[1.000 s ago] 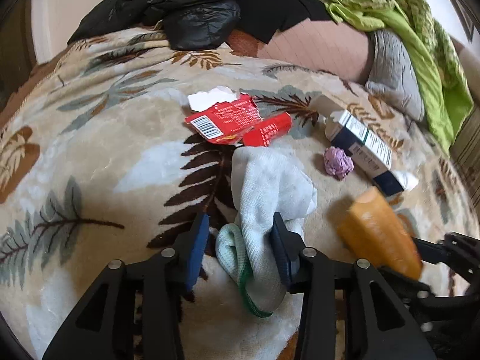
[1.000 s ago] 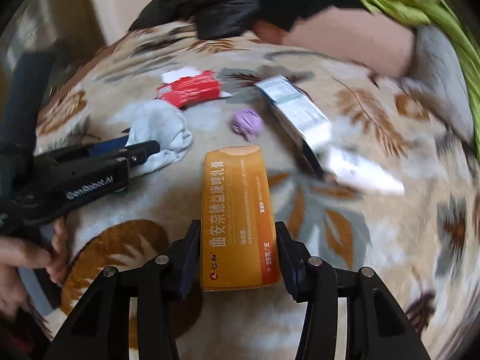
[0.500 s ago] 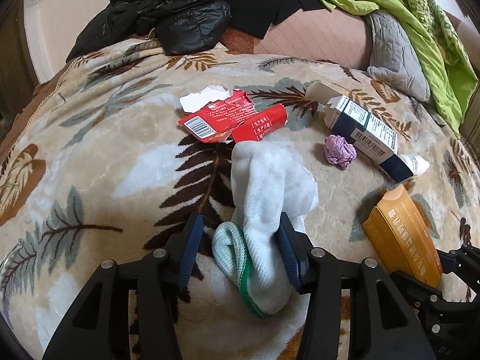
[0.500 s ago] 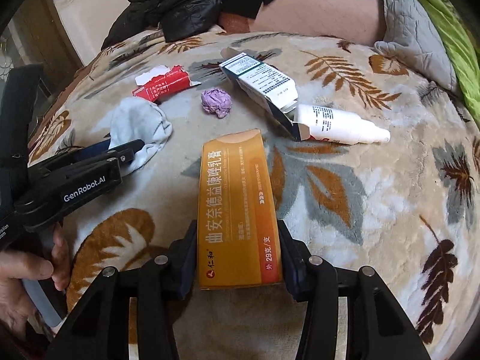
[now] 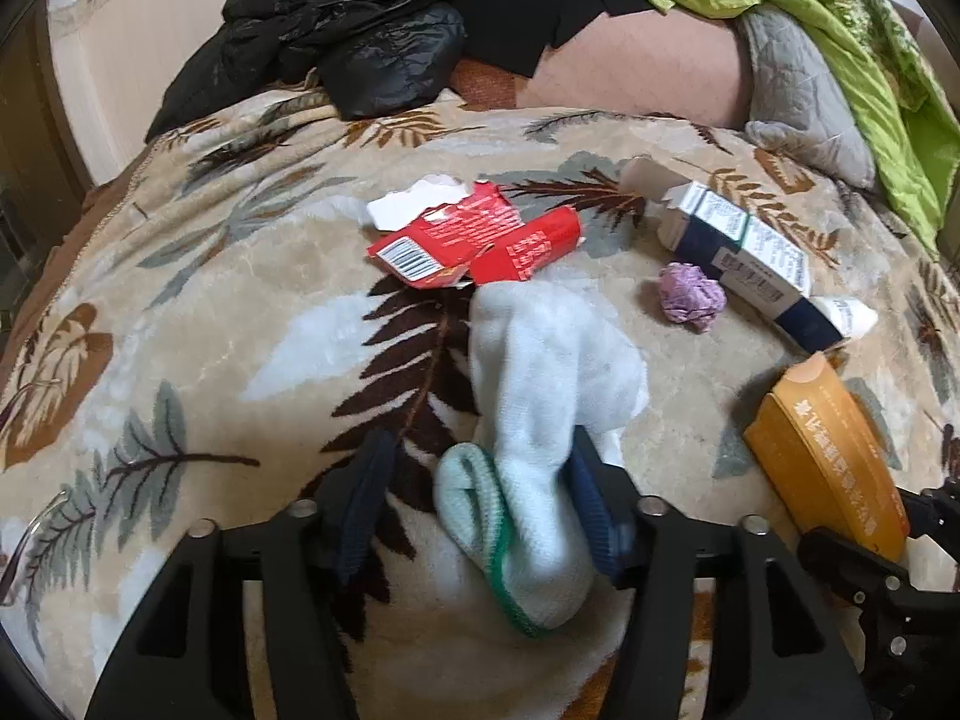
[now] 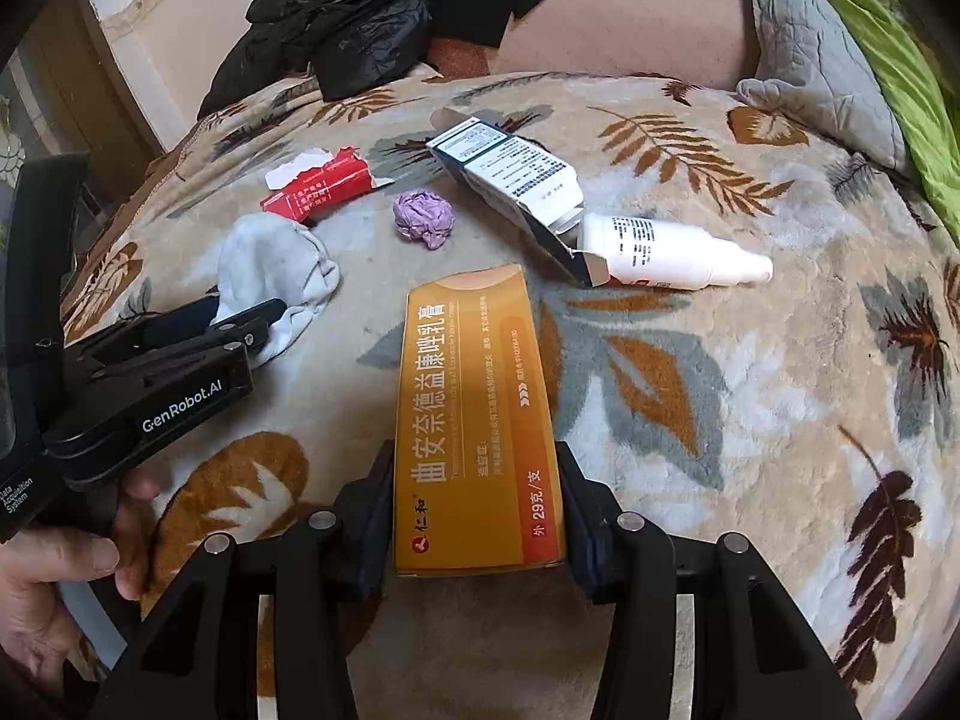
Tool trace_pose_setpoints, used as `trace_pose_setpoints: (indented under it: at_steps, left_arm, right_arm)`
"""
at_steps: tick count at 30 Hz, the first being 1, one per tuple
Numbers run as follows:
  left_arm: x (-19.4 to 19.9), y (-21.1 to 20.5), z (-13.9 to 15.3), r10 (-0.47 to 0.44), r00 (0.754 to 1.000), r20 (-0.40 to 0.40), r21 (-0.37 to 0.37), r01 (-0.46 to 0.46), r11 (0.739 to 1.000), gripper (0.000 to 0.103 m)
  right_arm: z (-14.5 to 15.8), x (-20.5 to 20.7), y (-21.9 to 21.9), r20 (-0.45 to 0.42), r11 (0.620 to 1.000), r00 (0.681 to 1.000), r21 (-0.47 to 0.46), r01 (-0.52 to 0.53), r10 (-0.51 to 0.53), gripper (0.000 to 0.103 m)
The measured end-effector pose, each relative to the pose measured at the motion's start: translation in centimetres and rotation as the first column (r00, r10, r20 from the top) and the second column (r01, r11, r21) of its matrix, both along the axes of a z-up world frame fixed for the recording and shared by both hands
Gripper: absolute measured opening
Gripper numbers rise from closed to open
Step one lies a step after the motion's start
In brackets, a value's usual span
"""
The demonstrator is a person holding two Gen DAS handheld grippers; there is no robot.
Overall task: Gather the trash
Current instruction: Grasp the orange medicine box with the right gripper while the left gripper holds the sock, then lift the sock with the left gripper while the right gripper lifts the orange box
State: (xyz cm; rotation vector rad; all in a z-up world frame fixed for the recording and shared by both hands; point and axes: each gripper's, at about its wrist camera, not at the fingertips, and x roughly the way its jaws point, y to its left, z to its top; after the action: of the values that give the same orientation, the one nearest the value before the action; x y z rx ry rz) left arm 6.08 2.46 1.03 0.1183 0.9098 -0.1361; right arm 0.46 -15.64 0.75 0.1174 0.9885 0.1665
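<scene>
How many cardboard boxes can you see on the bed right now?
3. The orange box is clamped in the right gripper; the torn red box lies past the sock; the open white-and-navy box lies by the white bottle. More may be hidden.

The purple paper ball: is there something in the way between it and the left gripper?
Yes. The white sock lies between the jaws of the left gripper, which have just been opening, directly before the purple paper ball.

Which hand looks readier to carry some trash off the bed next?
Right. The right gripper is clamped on the orange box. The left gripper has just been opening; the sock sits loosely between its jaws, with a gap at one pad, and a sock hardly looks like trash.
</scene>
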Motion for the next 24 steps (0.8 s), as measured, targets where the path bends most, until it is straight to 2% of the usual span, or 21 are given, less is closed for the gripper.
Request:
trace_pose_setpoints:
  at_steps: [5,9,10,12,13,15,19,24]
  left_arm:
    - [-0.1,0.0,0.1,0.001,1.000,0.007,0.008,-0.001,1.000,0.063]
    - [-0.1,0.0,0.1,0.000,1.000,0.009,0.009,0.000,1.000,0.062]
    - [-0.1,0.0,0.1,-0.003,1.000,0.009,0.006,0.003,1.000,0.059]
    - [-0.2,-0.3,0.1,-0.026,1.000,0.011,-0.006,0.026,1.000,0.044]
    - [-0.4,-0.5,0.2,-0.035,0.999,0.015,-0.002,0.035,0.999,0.039]
    - [-0.6,-1.2,0.4,-0.060,0.998,0.027,0.020,0.059,0.998,0.023]
    - [-1.0,-1.9,0.8,-0.078,0.996,0.049,0.052,0.075,0.996,0.018]
    - [-1.2,-1.1,1.8,-0.065,0.997,0.052,-0.026,0.067,0.997,0.017]
  right_arm:
    - [0.1,0.0,0.9,0.074,0.994,0.997,-0.109,-0.025,0.033,0.052]
    - [-0.1,0.8,0.0,0.077,0.997,0.997,-0.083,-0.009,0.016,0.051]
    - [-0.1,0.8,0.0,0.080,0.996,0.997,-0.084,-0.010,0.017,0.051]
    - [0.1,0.5,0.1,0.089,0.995,0.996,-0.100,-0.005,0.014,0.050]
    - [0.2,0.4,0.1,0.094,0.995,0.996,-0.101,0.000,0.010,0.050]
    - [0.6,0.2,0.0,0.112,0.995,0.994,-0.098,0.013,-0.002,0.050]
    - [1.9,-0.3,-0.4,0.163,0.995,0.986,-0.090,0.047,-0.032,0.050]
    - [3.1,-0.6,-1.1,0.200,0.995,0.977,-0.052,0.081,-0.069,0.051]
